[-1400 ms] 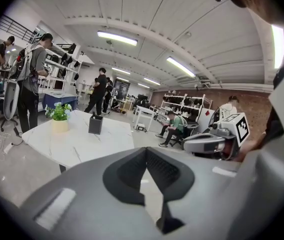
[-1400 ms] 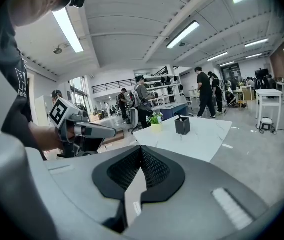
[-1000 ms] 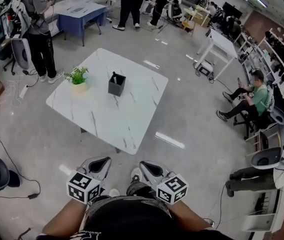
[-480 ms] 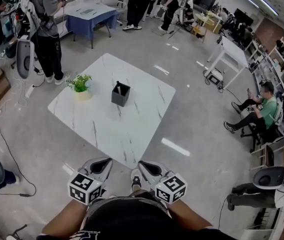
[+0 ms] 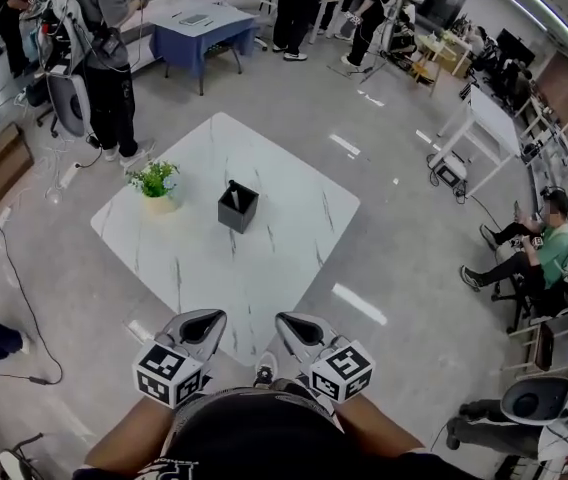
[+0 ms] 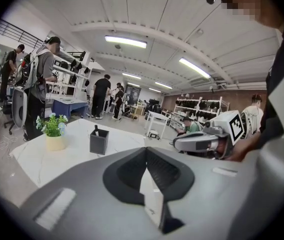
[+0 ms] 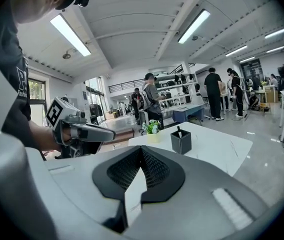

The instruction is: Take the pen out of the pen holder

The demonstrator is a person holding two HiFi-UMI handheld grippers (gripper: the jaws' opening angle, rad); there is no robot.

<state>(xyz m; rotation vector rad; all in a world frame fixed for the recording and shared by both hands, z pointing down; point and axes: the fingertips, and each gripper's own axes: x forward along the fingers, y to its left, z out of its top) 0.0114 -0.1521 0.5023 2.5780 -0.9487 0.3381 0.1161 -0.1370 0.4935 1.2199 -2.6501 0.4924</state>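
The black pen point(image 5: 232, 187) stands almost upright in the dark square pen holder point(image 5: 237, 209) on the white marble table point(image 5: 294, 218), far ahead of both grippers. The left gripper point(image 5: 202, 320) and right gripper point(image 5: 292, 324) have their jaws together and empty. The left one seems slightly nearer.

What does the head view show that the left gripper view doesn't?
Only the head view: the left gripper seen from above, with its marker cube. Only the left gripper view: the ceiling lights, and that gripper's jaws close up, together with nothing between them. Both: the marble table, the black pen holder with its pen, the potted plant and the right gripper.
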